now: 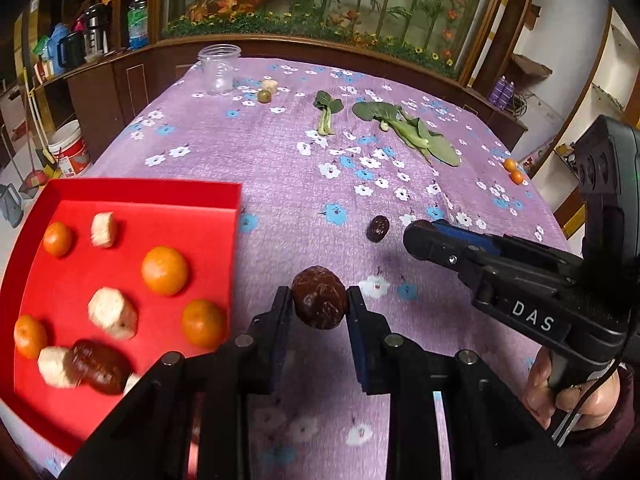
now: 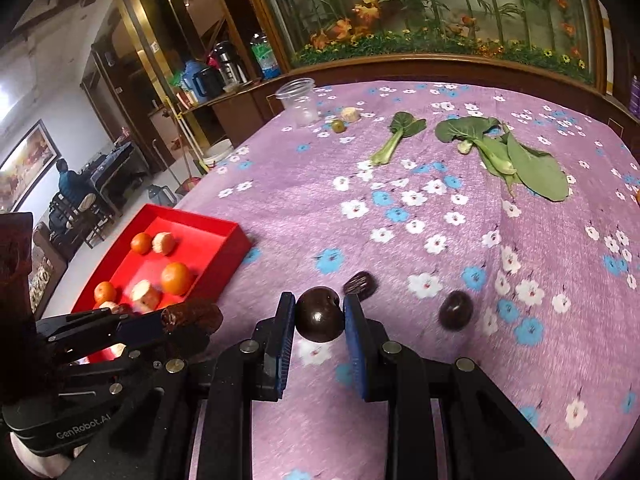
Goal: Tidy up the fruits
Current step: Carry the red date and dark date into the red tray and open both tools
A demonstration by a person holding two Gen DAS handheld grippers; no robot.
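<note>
I am pinching a wrinkled dark-red date between my left gripper pads, and my right gripper (jaws narrowed) is clamping a smooth dark round fruit.

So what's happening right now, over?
Left gripper shut on wrinkled date. Right gripper shut on dark round fruit. Red tray close, path clear.

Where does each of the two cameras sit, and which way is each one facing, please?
Left wrist: on the left gripper, facing forward and down over the table; it clamps a wrinkled date; the right gripper and the hand holding it show at right.
Right wrist: on the right gripper, same heading; it clamps a smooth dark fruit; the left gripper shows at left.
Shared: red tray, purple flowered cloth, greens, clear jar.
</note>
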